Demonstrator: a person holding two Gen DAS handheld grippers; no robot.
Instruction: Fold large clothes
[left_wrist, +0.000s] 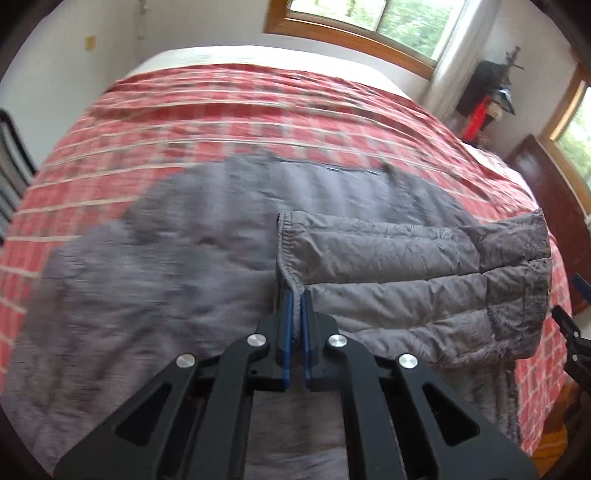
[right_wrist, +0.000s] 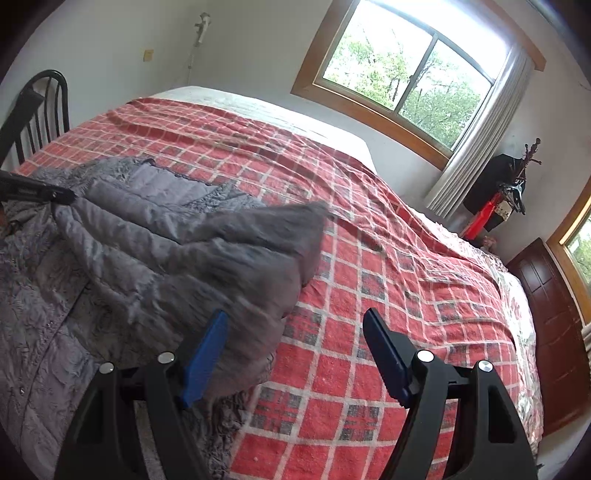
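In the left wrist view, the left gripper (left_wrist: 296, 295) sits at six o'clock, its blue pads pressed together on the hemmed cuff of a grey quilted jacket (left_wrist: 184, 258). The jacket's sleeve (left_wrist: 413, 280) stretches from the pads toward three o'clock, lifted over the blurred body spread across the red plaid blanket (left_wrist: 258, 110) on the bed. In the right wrist view, the right gripper (right_wrist: 295, 332) stands spread wide and pinches nothing; the jacket lies from nine o'clock toward the centre, a blurred fold just beside the gripper's left pad.
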